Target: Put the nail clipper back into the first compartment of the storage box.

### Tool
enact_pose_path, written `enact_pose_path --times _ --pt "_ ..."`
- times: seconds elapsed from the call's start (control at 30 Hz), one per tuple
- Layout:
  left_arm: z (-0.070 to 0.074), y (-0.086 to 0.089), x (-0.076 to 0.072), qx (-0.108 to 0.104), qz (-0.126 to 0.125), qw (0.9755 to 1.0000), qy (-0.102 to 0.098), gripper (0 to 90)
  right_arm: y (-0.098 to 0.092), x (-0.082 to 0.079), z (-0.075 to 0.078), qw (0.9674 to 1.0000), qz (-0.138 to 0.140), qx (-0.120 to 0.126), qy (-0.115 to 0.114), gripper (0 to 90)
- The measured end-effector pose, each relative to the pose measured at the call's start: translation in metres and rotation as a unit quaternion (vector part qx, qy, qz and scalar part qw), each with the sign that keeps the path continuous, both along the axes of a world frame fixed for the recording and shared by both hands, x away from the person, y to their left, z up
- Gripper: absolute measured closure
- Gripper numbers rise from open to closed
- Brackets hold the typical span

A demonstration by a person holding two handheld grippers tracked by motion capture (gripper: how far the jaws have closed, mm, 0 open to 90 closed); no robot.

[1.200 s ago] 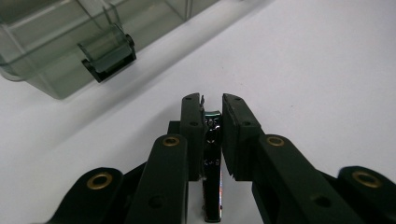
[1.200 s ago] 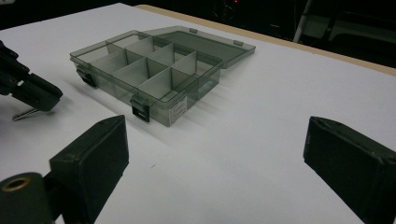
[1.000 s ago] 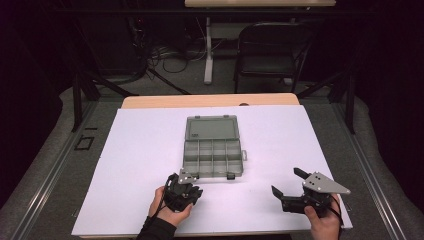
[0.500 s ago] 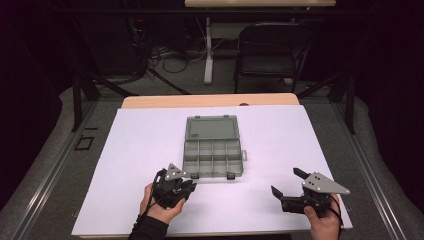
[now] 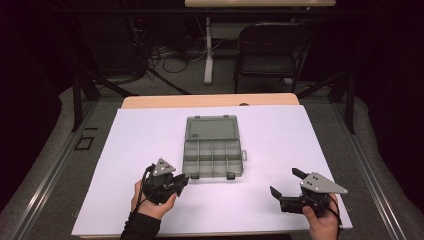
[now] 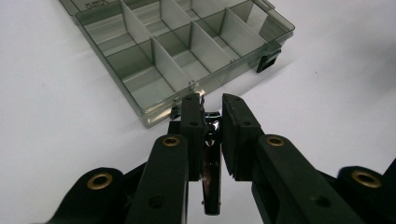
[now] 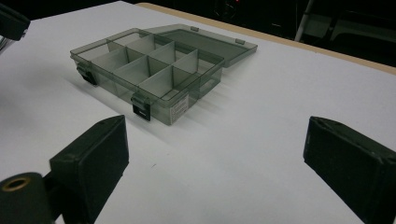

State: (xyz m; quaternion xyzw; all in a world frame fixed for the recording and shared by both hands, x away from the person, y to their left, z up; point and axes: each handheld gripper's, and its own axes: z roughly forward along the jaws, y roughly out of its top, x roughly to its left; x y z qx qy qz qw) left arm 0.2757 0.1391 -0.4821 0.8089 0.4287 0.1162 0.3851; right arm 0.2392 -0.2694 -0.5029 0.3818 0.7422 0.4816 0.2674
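Motion belongs to the left gripper (image 5: 176,184) alone: a second ago it sat lower on the white table (image 5: 140,135), and it has since risen toward the near left corner of the open compartment box (image 5: 215,159), jaws clamped on a small shiny metal clip (image 6: 211,168). Dropping the clip into a near compartment looks imminent. Right gripper (image 5: 286,185) has kept still, jaws wide and empty.
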Motion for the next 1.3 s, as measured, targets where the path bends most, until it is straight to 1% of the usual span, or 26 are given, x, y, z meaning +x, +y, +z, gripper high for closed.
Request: enact_pose_path --times 0.2,0.37,0.47,0.5,0.63,0.67,0.77,0.87,0.9,1.0,1.03,1.07,1.17,1.3 --pt "0.008 0.007 0.009 -0.010 0.009 0.9999 -0.003 79.5 0.001 0.000 -0.001 1.0000 0.003 -0.002 0.000 6.7" --pt "0.017 0.013 0.021 -0.015 0.014 0.9998 -0.007 79.5 0.002 0.000 -0.001 1.0000 0.003 -0.002 -0.002 6.7" --pt "0.022 0.014 0.029 -0.012 0.016 0.9998 -0.009 79.4 0.001 0.000 -0.001 1.0000 0.001 -0.003 0.003 6.7" --pt "0.024 0.014 0.031 -0.010 0.013 0.9998 -0.008 79.4 0.001 0.000 -0.001 1.0000 0.001 -0.003 0.003 6.7" --pt "0.030 0.014 0.042 -0.010 0.018 0.9997 -0.012 79.4 0.000 0.000 -0.001 1.0000 0.000 0.003 -0.002 6.7" --pt "0.032 0.013 0.045 -0.009 0.019 0.9997 -0.012 79.4 0.000 0.000 -0.001 1.0000 0.001 0.001 0.001 6.7" --pt "0.035 0.012 0.052 -0.006 0.023 0.9996 -0.014 79.4 0.000 0.000 -0.001 1.0000 0.000 0.002 -0.002 6.7" --pt "0.038 0.012 0.060 -0.004 0.023 0.9996 -0.013 79.4 -0.001 0.001 -0.001 1.0000 -0.001 0.003 0.002 6.7" --pt "0.038 0.011 0.063 -0.005 0.025 0.9995 -0.016 79.4 -0.001 0.001 -0.001 1.0000 -0.001 0.002 0.002 6.7" --pt "0.039 0.009 0.070 -0.002 0.026 0.9996 -0.014 79.4 -0.001 0.001 -0.002 1.0000 -0.001 0.002 0.000 6.7" --pt "0.039 0.008 0.073 0.000 0.027 0.9995 -0.017 79.4 -0.001 0.001 -0.002 1.0000 -0.001 0.002 0.001 6.7" --pt "0.040 0.008 0.075 0.000 0.025 0.9996 -0.013 79.5 -0.001 0.001 -0.002 1.0000 -0.001 0.002 0.001 6.7" --pt "0.040 0.005 0.082 0.002 0.025 0.9996 -0.011 79.5 -0.002 0.001 -0.002 1.0000 -0.002 0.000 0.004 6.7" --pt "0.040 0.002 0.091 0.006 0.023 0.9996 -0.014 79.4 -0.002 0.001 -0.002 1.0000 -0.002 0.000 0.004 6.7"
